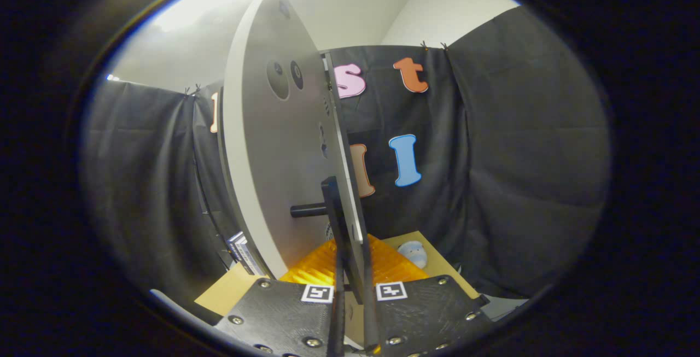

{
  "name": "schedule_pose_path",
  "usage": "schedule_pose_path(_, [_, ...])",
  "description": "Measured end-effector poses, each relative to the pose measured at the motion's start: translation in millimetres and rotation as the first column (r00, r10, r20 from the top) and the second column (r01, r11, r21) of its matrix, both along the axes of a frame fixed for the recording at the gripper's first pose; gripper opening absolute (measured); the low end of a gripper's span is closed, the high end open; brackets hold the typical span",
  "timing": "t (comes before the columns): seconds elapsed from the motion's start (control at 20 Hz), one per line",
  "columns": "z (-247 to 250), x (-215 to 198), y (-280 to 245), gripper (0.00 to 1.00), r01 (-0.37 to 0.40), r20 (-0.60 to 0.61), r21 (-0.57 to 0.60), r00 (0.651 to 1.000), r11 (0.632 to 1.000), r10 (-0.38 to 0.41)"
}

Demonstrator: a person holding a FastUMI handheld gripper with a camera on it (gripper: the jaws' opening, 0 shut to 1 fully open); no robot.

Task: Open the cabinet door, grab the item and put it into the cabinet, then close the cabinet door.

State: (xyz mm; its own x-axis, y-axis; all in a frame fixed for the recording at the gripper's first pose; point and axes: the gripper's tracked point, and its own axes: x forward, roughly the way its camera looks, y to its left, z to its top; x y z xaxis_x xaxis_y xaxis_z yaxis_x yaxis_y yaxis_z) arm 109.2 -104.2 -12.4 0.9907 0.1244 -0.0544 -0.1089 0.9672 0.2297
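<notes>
White cabinet door ajar | jaws clamped on black handle (edge-on) | gripper

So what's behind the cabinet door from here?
Past the cabinet door, edge-on between the gripper fingers, a pale blue item lies on the tabletop. The door hides the cabinet's inside.
</notes>
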Motion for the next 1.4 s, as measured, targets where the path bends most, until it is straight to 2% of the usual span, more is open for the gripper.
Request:
schedule_pose_path(0.5, [-2, 11, -21, 0.16, -0.082, 0.006, 0.035, 0.997, 0.996, 0.082])
schedule_pose_path(0.7, [-3, 5, -21, 0.16, -0.033, -0.001, 0.017, 0.999, 0.999, 0.033])
schedule_pose_path(1.0, [-7, -29, -19, 0.16, 0.046, -0.006, -0.023, 0.999, 0.999, -0.046])
schedule_pose_path(1.2, [-4, -48, -17, 0.16, 0.163, 0.043, -0.036, 0.986, 0.986, -0.161])
schedule_pose_path(1.4, [-7, -62, 29, 0.16, 0.134, 0.056, -0.034, 0.99, 0.99, -0.132])
